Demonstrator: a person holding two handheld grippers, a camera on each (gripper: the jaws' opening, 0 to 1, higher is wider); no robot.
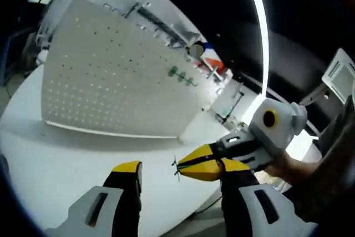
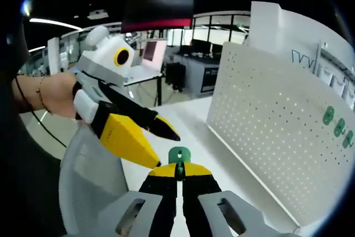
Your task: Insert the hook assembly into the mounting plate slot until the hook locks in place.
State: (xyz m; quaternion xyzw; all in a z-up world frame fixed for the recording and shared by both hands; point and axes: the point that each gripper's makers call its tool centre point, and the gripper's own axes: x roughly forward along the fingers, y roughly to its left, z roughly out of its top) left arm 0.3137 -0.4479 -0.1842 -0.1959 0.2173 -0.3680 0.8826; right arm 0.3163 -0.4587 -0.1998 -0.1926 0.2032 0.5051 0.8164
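A white perforated mounting plate [image 1: 122, 76] stands upright on the white table [image 1: 66, 159]; in the right gripper view the plate [image 2: 277, 131] rises at right. My right gripper [image 2: 178, 171] is shut on a small green hook assembly [image 2: 178, 155], held in the air well short of the plate. In the left gripper view that right gripper [image 1: 186, 166] comes in from the right with the hook [image 1: 176, 166] at its tip. My left gripper [image 1: 182, 167] is open, its jaws wide apart. Seen from the right gripper, the left gripper [image 2: 166, 149] hovers just left of the hook.
Three green hooks [image 1: 182, 76] sit on the plate's upper right, also visible as green hooks [image 2: 338, 123]. A grey mesh chair [image 2: 89, 181] stands at the table's near edge. A hand [image 2: 52, 95] holds the left gripper. Desks and monitors fill the room behind.
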